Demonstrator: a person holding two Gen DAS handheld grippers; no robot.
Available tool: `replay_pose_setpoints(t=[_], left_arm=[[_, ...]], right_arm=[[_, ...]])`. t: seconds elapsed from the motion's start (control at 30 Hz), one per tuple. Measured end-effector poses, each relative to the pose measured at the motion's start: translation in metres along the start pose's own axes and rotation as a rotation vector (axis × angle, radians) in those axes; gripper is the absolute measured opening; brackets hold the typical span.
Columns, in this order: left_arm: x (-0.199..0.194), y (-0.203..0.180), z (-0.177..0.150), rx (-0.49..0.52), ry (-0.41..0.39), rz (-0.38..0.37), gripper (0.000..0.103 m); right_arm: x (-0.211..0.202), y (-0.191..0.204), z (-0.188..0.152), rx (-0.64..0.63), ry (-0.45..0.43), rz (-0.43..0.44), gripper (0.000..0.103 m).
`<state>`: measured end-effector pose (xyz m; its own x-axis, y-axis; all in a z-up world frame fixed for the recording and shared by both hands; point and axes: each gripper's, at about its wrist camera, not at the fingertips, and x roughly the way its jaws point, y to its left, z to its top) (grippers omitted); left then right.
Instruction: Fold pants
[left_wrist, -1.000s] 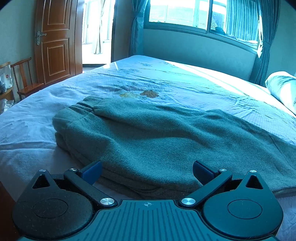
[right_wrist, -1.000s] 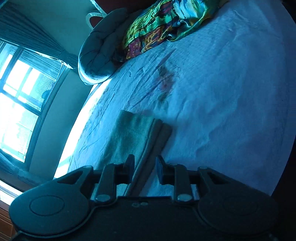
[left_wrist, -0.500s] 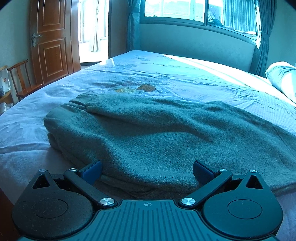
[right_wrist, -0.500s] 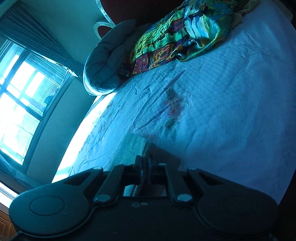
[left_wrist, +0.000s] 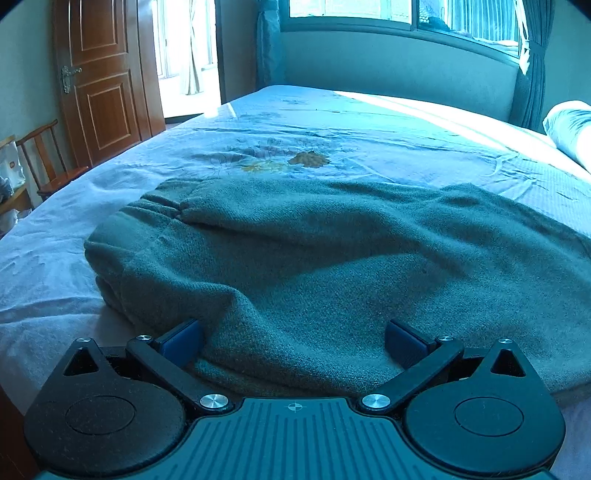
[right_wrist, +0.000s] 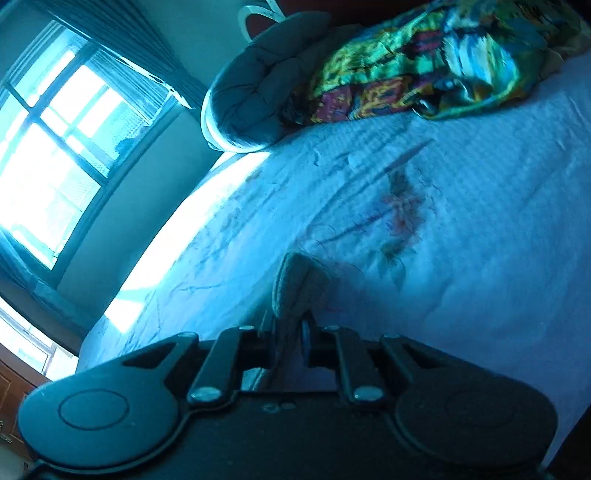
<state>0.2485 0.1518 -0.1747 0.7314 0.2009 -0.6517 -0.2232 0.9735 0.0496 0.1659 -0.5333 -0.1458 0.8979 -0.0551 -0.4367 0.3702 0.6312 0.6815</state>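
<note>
The left claw (left_wrist: 293, 341) stands wide open with the near edge of the pants (left_wrist: 332, 266) bulging up between its blue fingers (left_wrist: 183, 338), which grip nothing. The right claw (right_wrist: 286, 328) is pinched nearly closed on a narrow end of the pants (right_wrist: 295, 284) (a cuff, by the look of it), lifted just off the sheet. The green pants lie spread across the bed (left_wrist: 332, 125), waistband toward the left. Farther off sit a grey cushion (right_wrist: 255, 88) and a bright patterned cloth (right_wrist: 424, 59); beyond them, the window (left_wrist: 406, 14) and a wooden door (left_wrist: 103, 74).
</note>
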Motion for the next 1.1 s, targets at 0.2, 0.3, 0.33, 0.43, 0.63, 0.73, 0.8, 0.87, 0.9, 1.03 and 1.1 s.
replay_pose_setpoints(t=[0.2, 0.3, 0.33, 0.43, 0.63, 0.73, 0.8, 0.87, 0.9, 1.03, 1.1], left_arm=[[0.002, 0.002, -0.008, 0.003, -0.030, -0.021, 0.103], [0.000, 0.002, -0.012, 0.010, -0.049, -0.021, 0.103], [-0.001, 0.002, -0.012, 0.013, -0.049, -0.023, 0.103], [-0.005, 0.000, -0.006, 0.013, -0.037, -0.004, 0.103], [-0.035, -0.072, 0.006, -0.006, -0.088, -0.160, 0.103], [-0.042, -0.147, 0.001, 0.028, -0.062, -0.333, 0.103], [-0.048, -0.202, -0.007, 0.094, -0.054, -0.394, 0.103], [-0.053, -0.249, -0.015, 0.137, -0.037, -0.445, 0.103], [-0.057, -0.266, -0.019, 0.148, -0.025, -0.473, 0.103], [-0.067, -0.319, -0.032, 0.238, -0.021, -0.490, 0.103], [-0.066, -0.332, -0.038, 0.286, -0.018, -0.442, 0.103]], right_arm=[[0.015, -0.048, -0.014, 0.048, 0.064, -0.064, 0.004], [0.024, -0.073, -0.034, 0.129, 0.056, -0.040, 0.005], [0.021, -0.068, -0.034, 0.114, 0.047, -0.046, 0.007], [0.020, -0.063, -0.030, 0.102, 0.059, -0.057, 0.008], [0.001, -0.058, -0.022, 0.071, -0.001, -0.079, 0.028], [-0.002, -0.060, -0.019, 0.086, -0.006, -0.074, 0.028], [-0.007, -0.066, -0.018, 0.118, -0.026, -0.050, 0.027], [-0.009, -0.072, -0.018, 0.148, -0.036, -0.045, 0.026], [-0.009, -0.078, -0.018, 0.177, -0.035, -0.037, 0.026], [-0.002, -0.090, -0.022, 0.239, -0.010, 0.008, 0.023], [0.003, -0.092, -0.023, 0.250, 0.001, 0.035, 0.023]])
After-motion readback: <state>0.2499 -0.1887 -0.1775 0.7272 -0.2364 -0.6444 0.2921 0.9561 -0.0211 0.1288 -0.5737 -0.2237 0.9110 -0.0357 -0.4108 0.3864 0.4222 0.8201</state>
